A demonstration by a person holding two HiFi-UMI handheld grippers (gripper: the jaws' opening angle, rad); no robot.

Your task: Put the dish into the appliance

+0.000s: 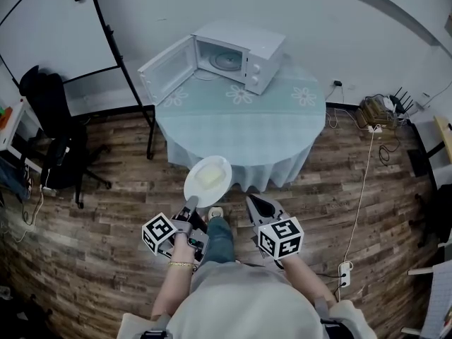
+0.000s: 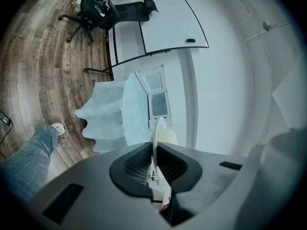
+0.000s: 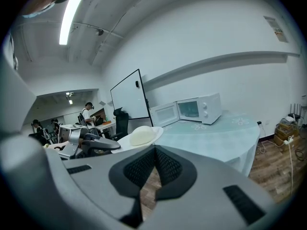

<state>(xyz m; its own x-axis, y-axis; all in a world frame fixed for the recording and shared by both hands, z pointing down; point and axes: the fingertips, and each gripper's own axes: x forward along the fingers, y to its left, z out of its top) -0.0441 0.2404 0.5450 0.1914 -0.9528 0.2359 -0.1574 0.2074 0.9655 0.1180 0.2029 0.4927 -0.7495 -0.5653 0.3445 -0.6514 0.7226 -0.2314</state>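
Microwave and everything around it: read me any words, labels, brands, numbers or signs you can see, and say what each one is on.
Nothing can be read in any view.
Microwave: no brand name or dial marks can be made out.
Wall notice: the print is too small to read.
Marker cubes: black and white square patterns only, no letters.
Whiteboard: no writing shows.
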